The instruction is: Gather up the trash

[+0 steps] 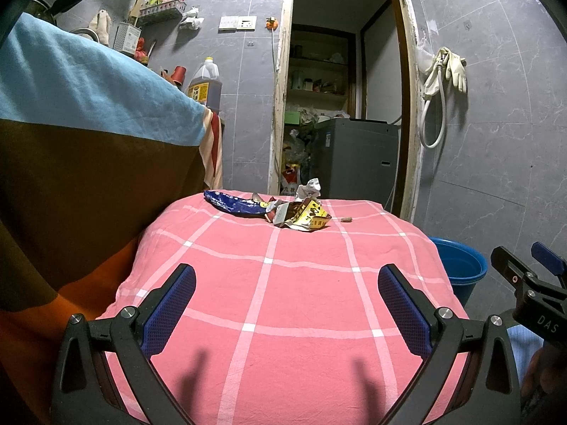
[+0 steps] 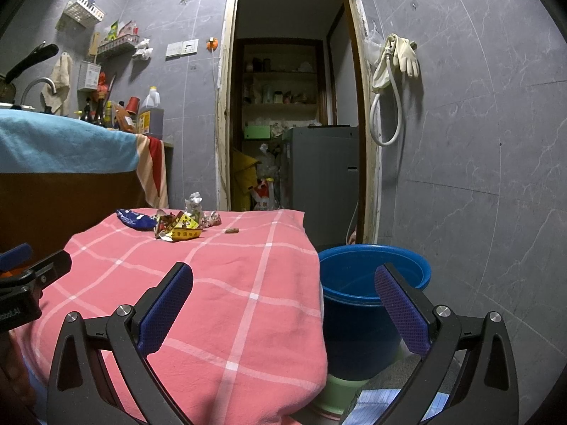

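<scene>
Trash lies at the far end of a table under a pink checked cloth (image 1: 283, 301): a blue snack bag (image 1: 234, 203), a brown and yellow wrapper (image 1: 304, 214), a crumpled white paper (image 1: 309, 188) and a small brown scrap (image 1: 346, 219). The same pile shows in the right wrist view: blue bag (image 2: 136, 220), yellow wrapper (image 2: 182, 231), scrap (image 2: 232, 230). My left gripper (image 1: 287, 279) is open and empty over the near half of the cloth. My right gripper (image 2: 283, 279) is open and empty over the table's right edge, by a blue bucket (image 2: 372, 294).
The blue bucket (image 1: 460, 269) stands on the floor right of the table. A counter draped with a blue and brown cloth (image 1: 88, 124) rises at the left, with bottles behind. An open doorway (image 2: 294, 124) with a grey appliance is behind the table.
</scene>
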